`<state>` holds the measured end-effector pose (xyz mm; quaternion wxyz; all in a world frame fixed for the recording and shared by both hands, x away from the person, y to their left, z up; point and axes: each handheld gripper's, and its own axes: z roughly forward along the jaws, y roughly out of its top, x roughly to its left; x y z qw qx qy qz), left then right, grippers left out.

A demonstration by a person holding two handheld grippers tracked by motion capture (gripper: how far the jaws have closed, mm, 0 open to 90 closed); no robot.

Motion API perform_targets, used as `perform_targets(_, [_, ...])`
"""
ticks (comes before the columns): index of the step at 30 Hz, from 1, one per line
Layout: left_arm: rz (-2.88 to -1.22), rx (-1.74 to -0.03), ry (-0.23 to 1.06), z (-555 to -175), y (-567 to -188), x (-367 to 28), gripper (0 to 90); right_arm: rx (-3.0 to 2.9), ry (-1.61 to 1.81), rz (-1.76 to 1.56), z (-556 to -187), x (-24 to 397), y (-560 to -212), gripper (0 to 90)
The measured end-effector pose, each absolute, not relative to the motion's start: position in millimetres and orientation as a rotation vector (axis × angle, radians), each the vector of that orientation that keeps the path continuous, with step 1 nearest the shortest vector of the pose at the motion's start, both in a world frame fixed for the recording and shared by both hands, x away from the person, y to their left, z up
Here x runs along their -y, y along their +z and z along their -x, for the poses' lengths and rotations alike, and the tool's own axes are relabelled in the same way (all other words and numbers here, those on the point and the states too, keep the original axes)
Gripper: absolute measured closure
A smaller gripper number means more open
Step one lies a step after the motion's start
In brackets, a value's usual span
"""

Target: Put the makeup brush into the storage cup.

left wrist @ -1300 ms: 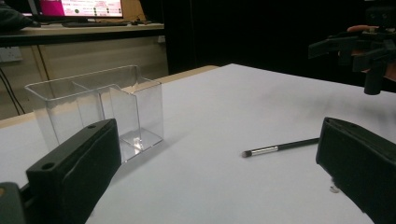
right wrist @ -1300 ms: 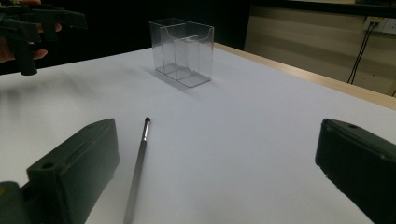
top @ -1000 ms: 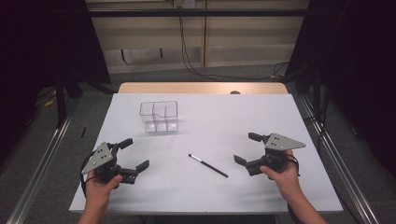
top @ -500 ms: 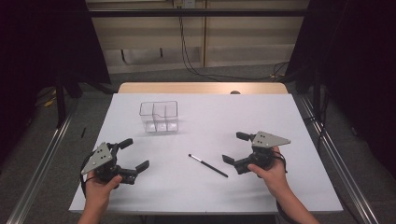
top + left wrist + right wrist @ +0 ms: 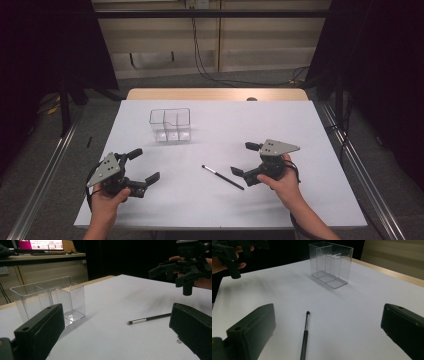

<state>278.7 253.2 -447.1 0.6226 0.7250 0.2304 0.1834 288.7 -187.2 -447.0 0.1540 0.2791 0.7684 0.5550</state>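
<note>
- your right claw (image 5: 244, 159) hangs over the white worktop (image 5: 310, 135) at about 4 o'clock from its middle, jaws spread wide, nothing between them.
- in the right gripper view the makeup brush (image 5: 305, 335) lies flat in the gap between those jaws, its dark tip pointing to 12 o'clock, away from you; neither jaw touches it.
- from the high view the brush (image 5: 223, 176) lies just to the 9 o'clock side of your right claw, slanted, with one end toward 10 o'clock and the other toward 4 o'clock.
- your left claw (image 5: 144, 164) sits near the worktop's 8 o'clock corner, jaws likewise apart and empty, well clear of the brush.
- in the left gripper view the brush (image 5: 149, 319) shows its silver ferrule and small dark tip at the end nearer this claw, and your right hand's gripper (image 5: 180, 266) shows beyond it at 2 o'clock.
- the clear acrylic organiser (image 5: 170, 125) stands upright at 11 o'clock from the worktop's middle, with dividers inside; its compartments hold nothing.
- the organiser stands well apart from the brush and from both claws.
</note>
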Motion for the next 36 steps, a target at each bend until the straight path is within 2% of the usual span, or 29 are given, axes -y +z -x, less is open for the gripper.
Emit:
perform_targets(14, [-1.675,-0.528,0.418,-279.2,-447.8,-252.8,0.0,-2.381,1.43,-0.848,-295.2,174.3,-445.3,0.0])
perform_targets(31, [-1.684,-0.532,0.406,-280.0,-449.2,-251.6,0.0,-2.646,1.069,-0.908,-301.2,163.7,-446.0,0.1])
perform_targets(36, [-1.687,-0.534,0.399,-279.9,-449.8,-250.7,0.0,-2.714,0.968,-0.901,-301.2,158.6,-446.0,4.1])
